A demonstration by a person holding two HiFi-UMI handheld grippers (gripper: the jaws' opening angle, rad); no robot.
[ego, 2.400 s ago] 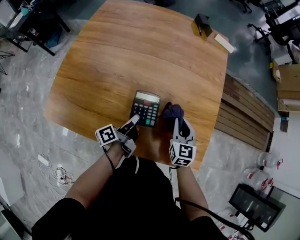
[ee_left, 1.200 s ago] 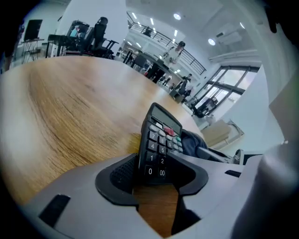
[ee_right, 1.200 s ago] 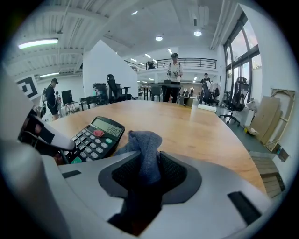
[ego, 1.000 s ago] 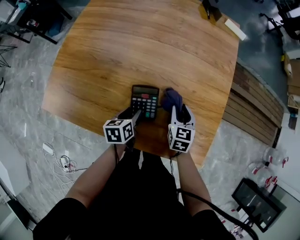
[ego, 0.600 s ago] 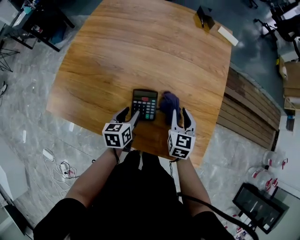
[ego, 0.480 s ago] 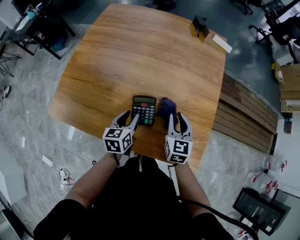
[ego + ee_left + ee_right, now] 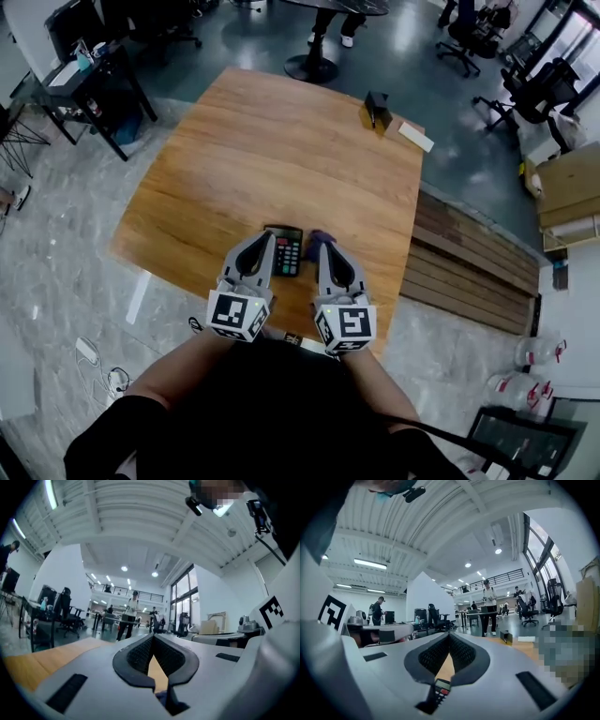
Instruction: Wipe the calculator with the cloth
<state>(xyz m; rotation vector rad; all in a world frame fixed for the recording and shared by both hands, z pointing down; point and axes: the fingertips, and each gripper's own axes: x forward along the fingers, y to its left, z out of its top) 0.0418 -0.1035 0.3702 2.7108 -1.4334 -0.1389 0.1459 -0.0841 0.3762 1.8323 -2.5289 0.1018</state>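
A black calculator (image 7: pixel 284 250) lies flat near the front edge of the wooden table (image 7: pixel 281 159). Right beside it, on its right, sits a crumpled purple cloth (image 7: pixel 320 240). Both grippers are held up above the front edge, pointing level over the table. My left gripper (image 7: pixel 270 236) has just been closing and is shut with nothing between its jaws. My right gripper (image 7: pixel 317 247) has also just been closing and is shut and empty. The left gripper view shows a bit of the cloth (image 7: pixel 161 697) below the jaws. The calculator (image 7: pixel 440 689) shows under the jaws in the right gripper view.
A small black box (image 7: pixel 377 108) and a white block (image 7: pixel 413 137) sit at the table's far right corner. Wooden planks (image 7: pixel 469 267) lie on the floor to the right. A dark desk (image 7: pixel 89 80) stands at left, office chairs (image 7: pixel 534 94) at right. People stand far off.
Both grippers have risen off the table and turned level. Their jaws, open before, are now shut. Calculator and cloth stay where they lay. The head view now takes in more of the room.
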